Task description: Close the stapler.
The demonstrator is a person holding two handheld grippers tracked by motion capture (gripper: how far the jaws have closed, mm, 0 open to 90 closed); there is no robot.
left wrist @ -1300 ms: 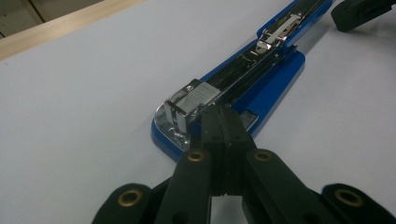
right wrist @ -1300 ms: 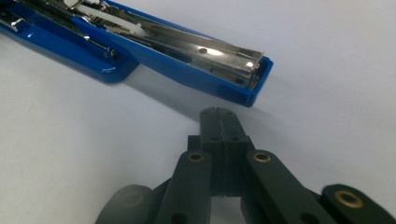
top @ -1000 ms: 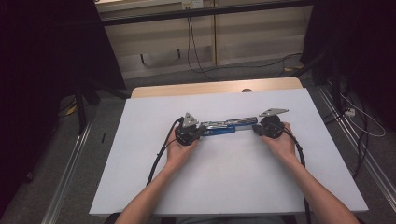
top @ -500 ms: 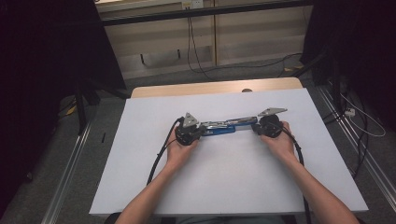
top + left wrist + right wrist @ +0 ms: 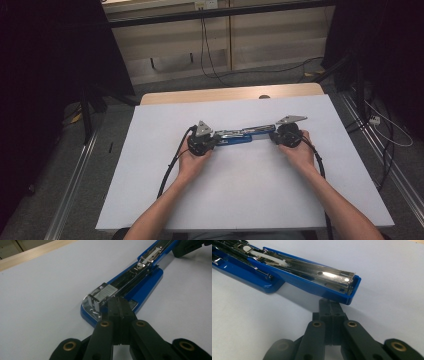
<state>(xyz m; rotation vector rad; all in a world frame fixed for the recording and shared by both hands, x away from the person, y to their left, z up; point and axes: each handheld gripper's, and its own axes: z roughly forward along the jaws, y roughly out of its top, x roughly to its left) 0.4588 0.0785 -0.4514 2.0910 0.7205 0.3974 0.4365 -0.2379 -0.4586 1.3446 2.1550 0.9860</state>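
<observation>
Opened stapler (image 5: 239, 137) flat on table (image 5: 250, 200), between left gripper (image 5: 214, 141) and right gripper (image 5: 274, 137), apparently touching both.

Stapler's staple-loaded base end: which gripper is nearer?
Left. The left gripper, shut, rests at that end of the stapler; the right gripper, shut, is under the swung-open blue cover's tip.

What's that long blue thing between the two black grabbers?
A blue stapler, swung fully open, lies flat on the white table between the left gripper and the right gripper. The high view shows it.
</observation>
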